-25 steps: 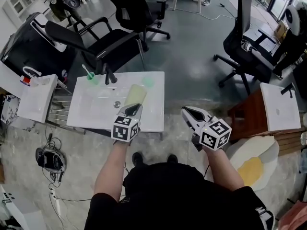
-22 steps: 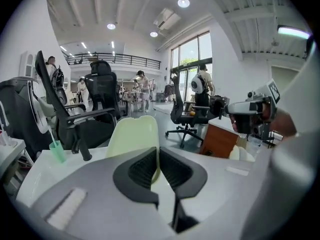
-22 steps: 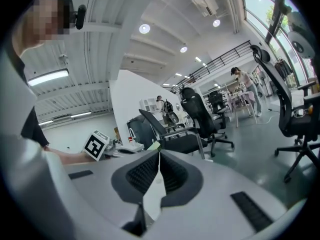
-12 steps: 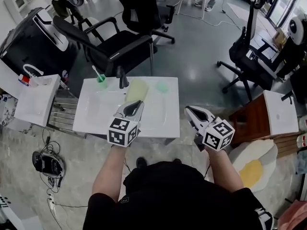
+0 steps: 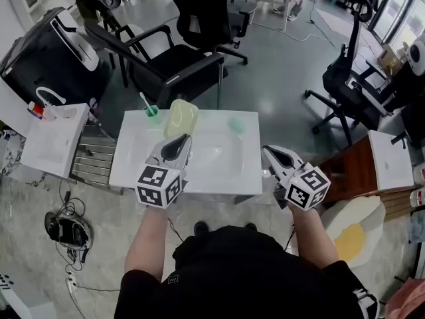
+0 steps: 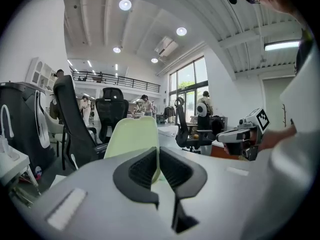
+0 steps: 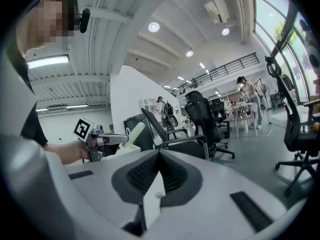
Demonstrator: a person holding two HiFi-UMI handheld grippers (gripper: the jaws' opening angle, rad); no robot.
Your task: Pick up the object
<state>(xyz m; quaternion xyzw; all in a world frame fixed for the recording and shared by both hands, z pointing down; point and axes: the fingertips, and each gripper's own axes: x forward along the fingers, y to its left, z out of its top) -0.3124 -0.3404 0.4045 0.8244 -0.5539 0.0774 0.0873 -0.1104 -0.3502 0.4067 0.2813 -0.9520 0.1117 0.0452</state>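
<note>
The object is a pale yellow-green rounded tray (image 5: 180,118). My left gripper (image 5: 179,141) is shut on its near edge and holds it above the back of the white sink top (image 5: 219,158). In the left gripper view the tray (image 6: 131,136) stands upright between the closed pads, with the left gripper (image 6: 158,168) clamped on its lower edge. My right gripper (image 5: 273,157) hangs off the sink's right edge, shut and with nothing in it. The right gripper view shows the right gripper (image 7: 159,170) closed, and the left gripper (image 7: 106,139) with the tray (image 7: 134,132) off to the left.
A green cup with a toothbrush (image 5: 151,109) stands at the sink's back left and a small green item (image 5: 236,124) at its back right. Black office chairs (image 5: 176,62) stand behind. Another white basin (image 5: 53,138) lies at the left and a wooden stand (image 5: 352,165) at the right.
The left gripper has risen with the tray, which went from lying on the sink to standing up over its back edge. The right gripper has stayed shut at the right.
</note>
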